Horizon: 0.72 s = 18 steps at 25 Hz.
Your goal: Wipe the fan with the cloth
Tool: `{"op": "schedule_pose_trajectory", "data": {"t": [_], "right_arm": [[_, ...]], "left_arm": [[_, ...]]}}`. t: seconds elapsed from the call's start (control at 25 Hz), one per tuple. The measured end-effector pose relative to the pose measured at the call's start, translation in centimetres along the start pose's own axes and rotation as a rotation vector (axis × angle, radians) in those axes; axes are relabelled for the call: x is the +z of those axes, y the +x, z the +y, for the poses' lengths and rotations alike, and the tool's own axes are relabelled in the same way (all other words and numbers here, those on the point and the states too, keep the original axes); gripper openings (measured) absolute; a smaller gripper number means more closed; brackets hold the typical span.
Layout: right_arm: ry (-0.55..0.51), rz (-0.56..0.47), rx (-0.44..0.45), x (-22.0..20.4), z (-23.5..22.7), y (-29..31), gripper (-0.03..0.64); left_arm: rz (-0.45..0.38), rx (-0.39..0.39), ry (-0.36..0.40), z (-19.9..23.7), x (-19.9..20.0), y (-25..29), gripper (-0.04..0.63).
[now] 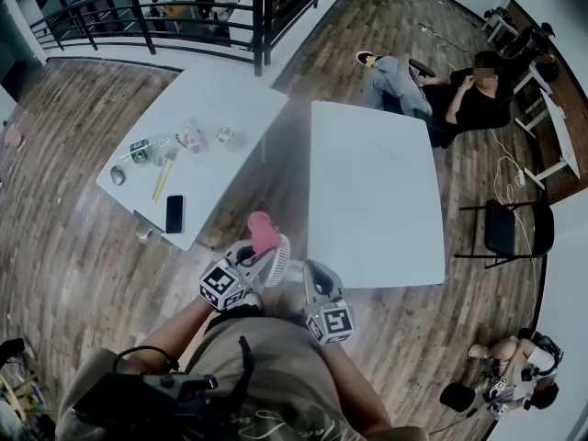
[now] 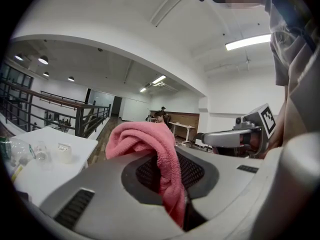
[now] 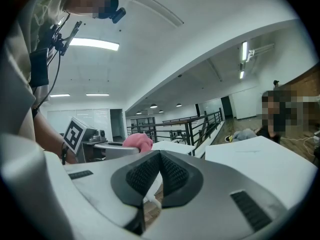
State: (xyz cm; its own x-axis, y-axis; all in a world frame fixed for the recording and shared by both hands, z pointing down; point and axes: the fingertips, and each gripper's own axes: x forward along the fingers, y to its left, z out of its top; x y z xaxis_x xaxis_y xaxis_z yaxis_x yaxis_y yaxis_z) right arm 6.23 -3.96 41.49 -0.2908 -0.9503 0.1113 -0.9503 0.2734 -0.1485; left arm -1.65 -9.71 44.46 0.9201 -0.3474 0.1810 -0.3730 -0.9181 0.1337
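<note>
While standing on the wooden floor [image 1: 55, 246] in front of two white tables [image 1: 372, 191], I am holding both claws close to my body, with the job just getting under way. My left gripper [image 1: 250, 254] is grasping the pink cloth [image 1: 264, 231], one fold pinched between the pads and the bunched rest bulging above them. My right gripper [image 1: 310, 274] is clenched tight, apparently on a thin part of the small white fan [image 1: 277, 261]. Its ribbed round grille is hanging in the air between the two claws, just beside the cloth. Whether cloth and grille are touching I cannot tell; from above they are overlapping at the edge. As I am reading it, the wiping step is only now beginning, and nothing is showing how much of the fan is already clean. Next I am expecting to press the cloth flat against the grille and sweep it across the ribs, with the right claw bracing the fan against that push. A light fan on so thin a grip could twist or slip.
</note>
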Motion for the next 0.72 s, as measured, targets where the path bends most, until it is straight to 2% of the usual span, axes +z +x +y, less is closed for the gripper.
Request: {"op": "schedule_pose_trajectory", "data": {"t": [0.36,0.72], "right_arm": [[-0.029,0.018,-0.005,-0.2,0.0,0.9,0.002],[-0.020,0.025,-0.010,-0.4,0.1,1.6,0.002]], "left_arm": [[-0.005,0.025,-0.018,1.3,-0.4,0.7,0.072],[0.003,0.009,-0.033,2.0,-0.7,1.3,0.072]]}}
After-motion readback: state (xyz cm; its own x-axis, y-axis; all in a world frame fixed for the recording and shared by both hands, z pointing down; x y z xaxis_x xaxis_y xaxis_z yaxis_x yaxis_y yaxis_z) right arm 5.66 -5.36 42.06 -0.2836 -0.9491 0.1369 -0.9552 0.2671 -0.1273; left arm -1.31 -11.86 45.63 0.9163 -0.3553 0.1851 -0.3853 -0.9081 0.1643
